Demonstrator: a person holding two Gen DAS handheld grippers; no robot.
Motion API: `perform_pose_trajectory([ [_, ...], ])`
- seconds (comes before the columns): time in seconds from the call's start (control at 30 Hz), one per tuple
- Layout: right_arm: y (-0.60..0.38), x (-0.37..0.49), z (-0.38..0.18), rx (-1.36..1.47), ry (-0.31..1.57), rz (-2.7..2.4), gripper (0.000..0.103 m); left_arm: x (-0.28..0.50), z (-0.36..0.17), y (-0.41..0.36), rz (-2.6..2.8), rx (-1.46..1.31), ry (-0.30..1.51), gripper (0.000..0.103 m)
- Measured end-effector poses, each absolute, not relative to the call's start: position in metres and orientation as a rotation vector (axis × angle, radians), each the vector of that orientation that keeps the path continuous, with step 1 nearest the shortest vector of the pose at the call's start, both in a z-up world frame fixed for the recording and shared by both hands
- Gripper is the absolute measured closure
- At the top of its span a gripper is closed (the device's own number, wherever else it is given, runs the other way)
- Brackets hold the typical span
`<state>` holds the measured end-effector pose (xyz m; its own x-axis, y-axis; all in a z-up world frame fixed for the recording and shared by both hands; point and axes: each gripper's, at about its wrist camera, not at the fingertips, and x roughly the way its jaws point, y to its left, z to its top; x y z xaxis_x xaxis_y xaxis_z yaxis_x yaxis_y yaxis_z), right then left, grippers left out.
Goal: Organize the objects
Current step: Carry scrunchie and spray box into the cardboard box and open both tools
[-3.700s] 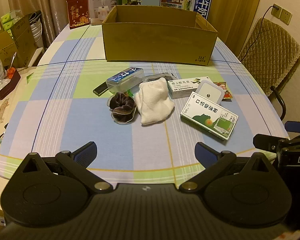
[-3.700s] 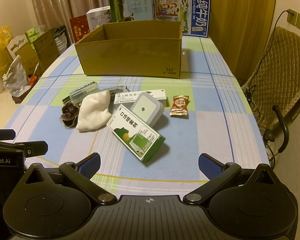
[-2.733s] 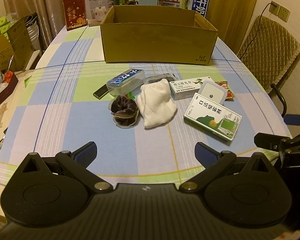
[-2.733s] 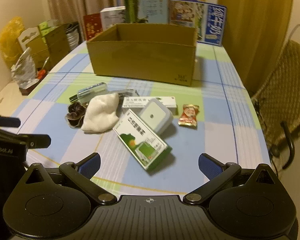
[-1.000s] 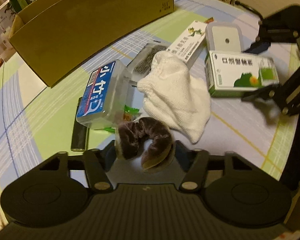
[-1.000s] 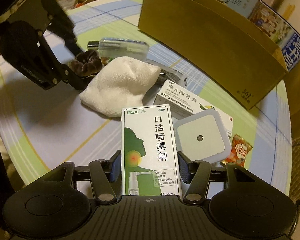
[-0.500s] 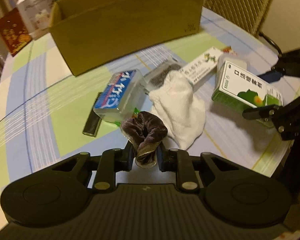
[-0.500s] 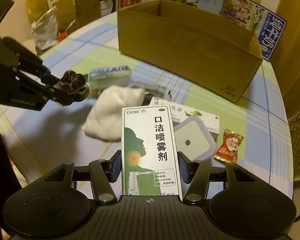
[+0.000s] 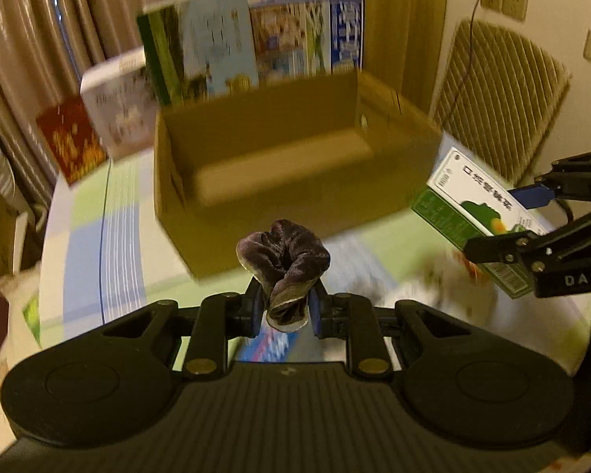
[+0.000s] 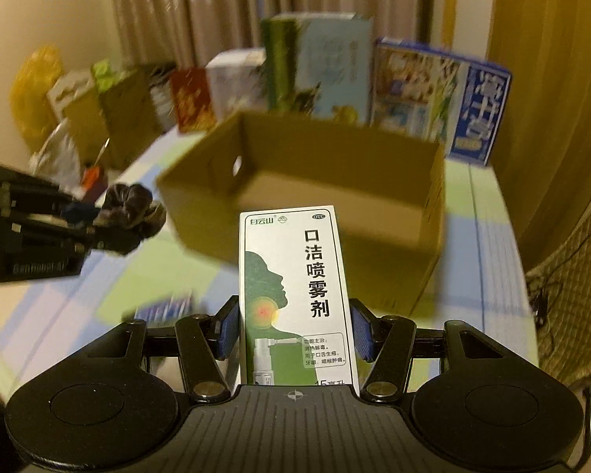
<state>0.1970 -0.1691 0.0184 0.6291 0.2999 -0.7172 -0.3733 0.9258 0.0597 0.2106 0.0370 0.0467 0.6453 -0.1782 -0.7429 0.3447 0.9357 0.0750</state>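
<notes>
My left gripper [image 9: 284, 307] is shut on a dark brown velvet scrunchie [image 9: 285, 260] and holds it in the air in front of the open cardboard box [image 9: 295, 185]. My right gripper [image 10: 294, 333] is shut on a white and green throat spray box [image 10: 295, 295], held upright before the same cardboard box [image 10: 335, 205]. In the left wrist view the spray box [image 9: 476, 213] and right gripper [image 9: 551, 244] are at the right. In the right wrist view the left gripper [image 10: 86, 224] with the scrunchie [image 10: 132, 207] is at the left. The box interior looks bare.
Milk cartons and gift boxes [image 9: 232, 55] stand behind the cardboard box. The checked tablecloth [image 9: 114, 213] lies below, with blurred items near the bottom of the left wrist view [image 9: 433, 287]. A quilted chair [image 9: 500, 106] stands at the right. Bags and cartons [image 10: 71, 106] are at the left.
Both grippers have risen off the table and moved toward the cardboard box, each carrying its object. The box now looks closer and its inside shows.
</notes>
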Motion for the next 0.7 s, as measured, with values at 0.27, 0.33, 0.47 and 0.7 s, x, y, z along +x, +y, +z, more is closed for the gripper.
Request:
perform_pose_trajectory([
  [0.27,-0.179,0.298,0.033,0.017,0.825,0.336,0.05,0.291,0.069,0.018,-0.271,0.203,0.782,0.084],
  [0.33,-0.184,0.32,0.027,0.054,0.837,0.321,0.05,0.308,0.065,0.016,-0.26,0.192,0.788,0.084],
  [0.47,-0.186,0.351,0.013,0.095,0.849,0.293,0.05,0.34,0.05,0.013,-0.25,0.181,0.805,0.084],
  [0.7,-0.186,0.389,-0.018,0.12,0.909,0.269,0.049,0.381,0.021,0.012,-0.251,0.179,0.844,0.084],
])
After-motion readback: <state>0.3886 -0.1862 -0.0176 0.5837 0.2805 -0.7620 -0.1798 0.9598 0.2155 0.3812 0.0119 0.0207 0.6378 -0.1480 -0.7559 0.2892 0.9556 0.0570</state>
